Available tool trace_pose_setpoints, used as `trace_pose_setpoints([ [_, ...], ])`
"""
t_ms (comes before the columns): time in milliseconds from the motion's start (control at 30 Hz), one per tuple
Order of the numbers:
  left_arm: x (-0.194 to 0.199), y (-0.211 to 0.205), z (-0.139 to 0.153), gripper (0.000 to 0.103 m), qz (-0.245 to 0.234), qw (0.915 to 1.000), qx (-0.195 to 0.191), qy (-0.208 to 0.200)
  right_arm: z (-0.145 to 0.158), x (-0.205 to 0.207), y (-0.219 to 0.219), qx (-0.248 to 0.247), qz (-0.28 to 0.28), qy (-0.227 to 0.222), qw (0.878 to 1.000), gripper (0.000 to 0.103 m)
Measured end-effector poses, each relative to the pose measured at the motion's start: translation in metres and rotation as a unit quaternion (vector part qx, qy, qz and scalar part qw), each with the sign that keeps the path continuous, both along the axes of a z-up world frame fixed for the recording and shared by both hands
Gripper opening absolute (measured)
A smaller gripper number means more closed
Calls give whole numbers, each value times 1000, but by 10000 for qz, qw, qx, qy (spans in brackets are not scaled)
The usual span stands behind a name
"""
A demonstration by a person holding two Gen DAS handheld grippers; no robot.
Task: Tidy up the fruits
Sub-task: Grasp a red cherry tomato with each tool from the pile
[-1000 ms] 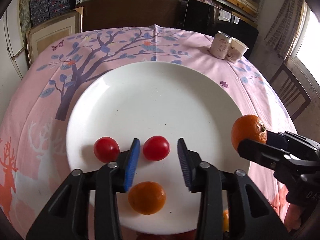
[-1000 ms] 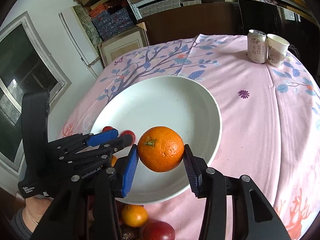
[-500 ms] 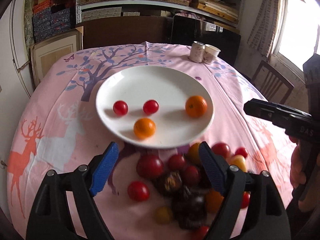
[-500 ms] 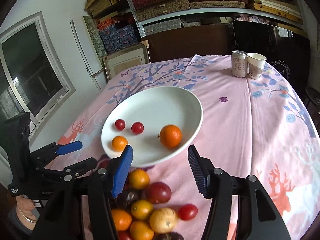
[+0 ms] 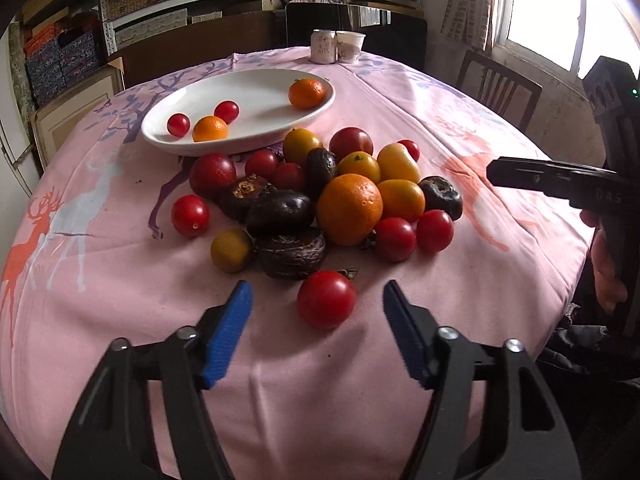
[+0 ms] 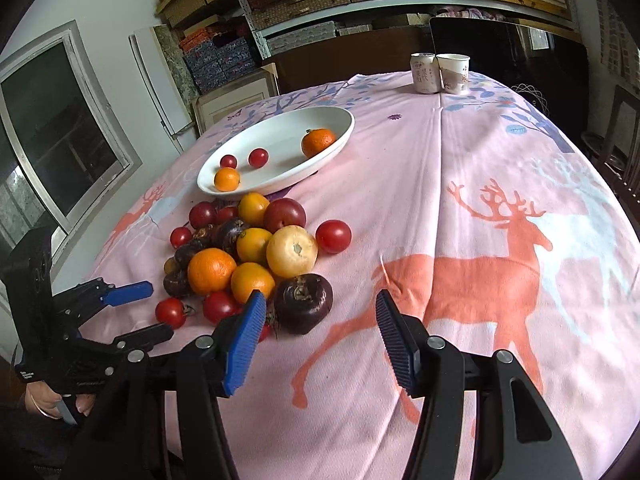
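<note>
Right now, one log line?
left gripper: open, empty | right gripper: open, empty | plate: four fruits | pile: on cloth

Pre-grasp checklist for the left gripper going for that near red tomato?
1. Left gripper open: ok, jaws stand wide and empty.
2. Tomato lined up between the fingers: ok, it sits just ahead of the tips, roughly centred.
3. Tomato clear of the pile: ok, a gap of cloth shows before the dark fruit behind it.
4. Right gripper out of the way: ok, open, empty, off to the side.
5. Room on the plate: ok, four fruits on it, bare white between them.
6. Tomato firm enough to squeeze: cannot tell.
</note>
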State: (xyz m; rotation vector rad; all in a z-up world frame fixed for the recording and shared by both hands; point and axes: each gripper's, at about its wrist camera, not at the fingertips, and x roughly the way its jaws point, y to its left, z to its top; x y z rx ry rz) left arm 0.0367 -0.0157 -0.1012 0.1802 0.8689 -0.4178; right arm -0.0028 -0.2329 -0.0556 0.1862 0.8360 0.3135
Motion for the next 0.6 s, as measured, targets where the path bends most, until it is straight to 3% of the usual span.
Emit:
trace_pose_setpoints([
  [67, 5, -4, -9, 31, -38, 9998, -64, 175, 0, -6, 4, -81, 52, -14, 10000, 58],
  [367, -8, 10, 3, 30, 229, 9993, -294, -54, -9, -27, 46, -155, 1033, 35, 9945, 43],
  [600, -9, 19, 9, 30, 303, 9991, -301, -13, -24, -10, 66, -320, 908, 146, 9952, 36],
])
